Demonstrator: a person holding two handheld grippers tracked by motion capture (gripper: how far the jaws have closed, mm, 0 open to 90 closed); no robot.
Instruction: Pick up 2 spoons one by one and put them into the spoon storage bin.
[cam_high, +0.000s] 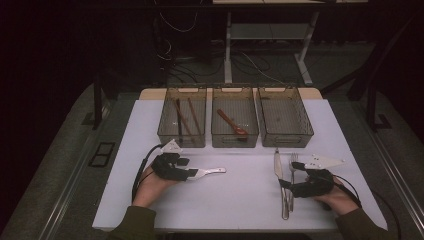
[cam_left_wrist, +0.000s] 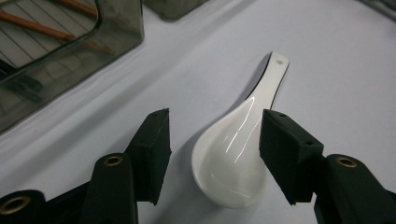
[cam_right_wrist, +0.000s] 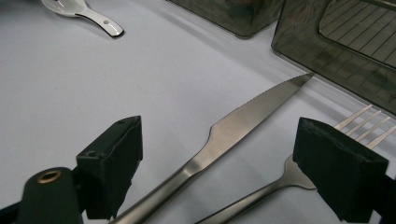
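Observation:
A white ceramic spoon lies on the white table, handle pointing right. My left gripper is open, and its two pads stand on either side of the spoon's bowl without closing on it. A steel knife and a steel fork lie side by side at the right, tips toward the bins. My right gripper is open low over their handles; between its pads I see the knife and the fork.
Three clear grey bins stand in a row at the back. The left bin holds brown chopsticks, the middle bin a brown spoon, and the right bin looks bare. Cables trail from both grippers.

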